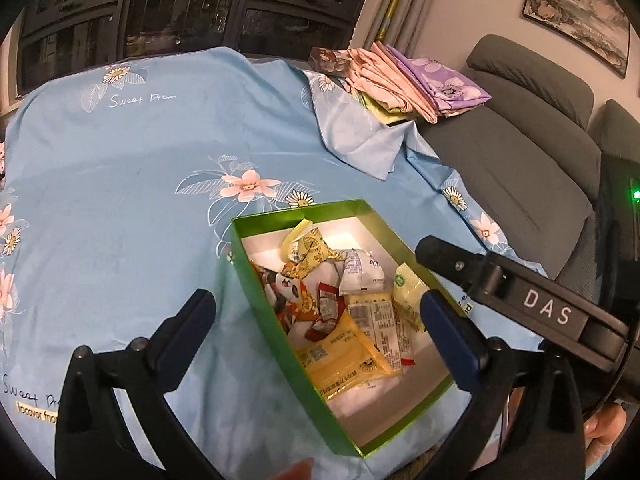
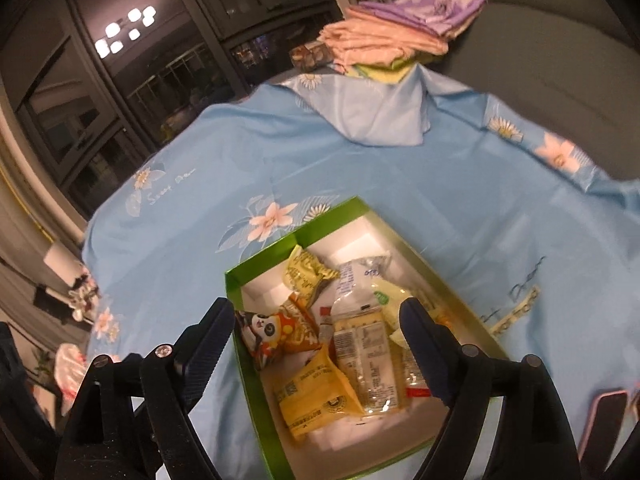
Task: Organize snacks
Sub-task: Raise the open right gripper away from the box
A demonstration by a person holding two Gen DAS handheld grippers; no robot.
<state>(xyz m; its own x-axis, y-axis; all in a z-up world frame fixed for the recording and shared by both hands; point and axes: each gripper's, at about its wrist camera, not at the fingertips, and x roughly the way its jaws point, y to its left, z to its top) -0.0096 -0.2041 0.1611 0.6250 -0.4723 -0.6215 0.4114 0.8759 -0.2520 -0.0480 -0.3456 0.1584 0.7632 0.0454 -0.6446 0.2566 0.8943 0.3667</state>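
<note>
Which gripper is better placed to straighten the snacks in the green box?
Probably right. The right gripper hangs open directly over the snacks; the left gripper straddles the green box wall, one finger outside.

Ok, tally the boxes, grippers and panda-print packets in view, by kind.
Green box: 1
Grippers: 2 (left gripper, right gripper)
Panda-print packet: 1
Total: 4

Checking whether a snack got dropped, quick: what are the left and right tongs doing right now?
Left tongs: open, empty, over the green box.
Right tongs: open, empty, over the same box.
</note>
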